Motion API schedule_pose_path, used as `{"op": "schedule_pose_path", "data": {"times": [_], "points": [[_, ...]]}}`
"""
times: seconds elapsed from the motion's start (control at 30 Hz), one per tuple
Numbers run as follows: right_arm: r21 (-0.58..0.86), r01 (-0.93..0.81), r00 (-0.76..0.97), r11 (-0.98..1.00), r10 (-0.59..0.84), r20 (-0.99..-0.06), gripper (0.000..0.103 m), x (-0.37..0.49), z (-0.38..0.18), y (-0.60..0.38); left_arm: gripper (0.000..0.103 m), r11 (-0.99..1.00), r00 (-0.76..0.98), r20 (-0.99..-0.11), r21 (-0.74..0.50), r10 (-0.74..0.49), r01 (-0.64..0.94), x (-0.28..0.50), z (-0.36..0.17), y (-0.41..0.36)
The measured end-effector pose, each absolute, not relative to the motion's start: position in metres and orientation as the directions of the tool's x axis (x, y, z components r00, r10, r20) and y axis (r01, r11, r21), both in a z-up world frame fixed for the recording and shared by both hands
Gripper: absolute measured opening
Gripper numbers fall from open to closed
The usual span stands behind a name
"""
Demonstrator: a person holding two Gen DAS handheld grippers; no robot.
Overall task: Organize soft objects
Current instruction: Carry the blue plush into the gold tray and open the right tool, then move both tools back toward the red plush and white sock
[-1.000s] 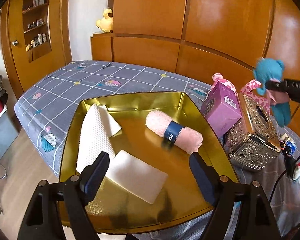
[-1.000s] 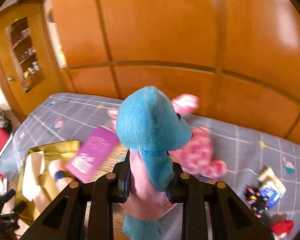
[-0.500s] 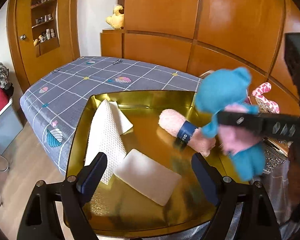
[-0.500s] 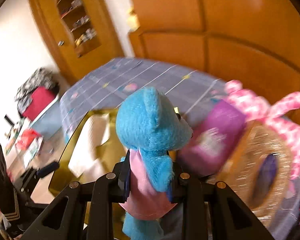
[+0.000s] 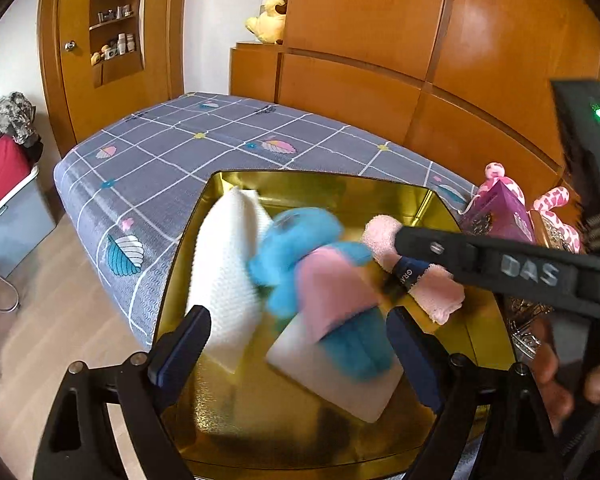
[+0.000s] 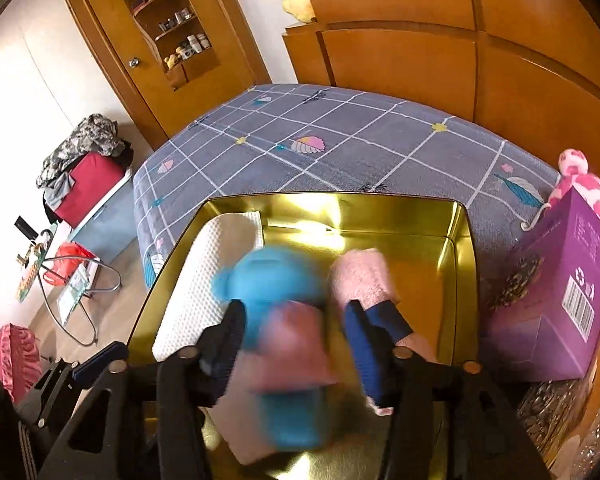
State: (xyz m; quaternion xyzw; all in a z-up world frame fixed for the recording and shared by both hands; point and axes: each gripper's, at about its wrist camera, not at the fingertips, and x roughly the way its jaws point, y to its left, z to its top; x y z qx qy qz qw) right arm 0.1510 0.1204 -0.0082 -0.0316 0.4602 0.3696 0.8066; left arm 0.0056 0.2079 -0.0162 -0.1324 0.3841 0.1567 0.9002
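Right gripper (image 6: 296,340) over the gold tray (image 6: 456,216), jaws just opened; blue plush toy (image 6: 276,280), blurred, between them, pads clear of it, apparently dropping. Left gripper (image 5: 300,340) wide open, empty, above the tray. Already inside: white cloth (image 5: 224,264), white pad (image 5: 332,384), pink rolled towel (image 5: 412,268). Pink spotted plush (image 6: 588,188) remains outside on the bed (image 6: 340,140)

Plush toy (image 5: 320,280) prob. over tray (image 5: 340,188)

wooden wardrobe wall (image 5: 380,40), grey checked bed (image 5: 204,148)
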Motion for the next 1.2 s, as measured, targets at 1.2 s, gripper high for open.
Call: {"op": "schedule_pose_path", "data": {"times": [1.2], "points": [[0.107, -0.424, 0.624, 0.899, 0.376, -0.685, 0.058, 0.080, 0.029, -0.029, 0.090, 0.969, 0.720, -0.679, -0.050, 0.144, -0.241, -0.001, 0.002, 0.158]]}}
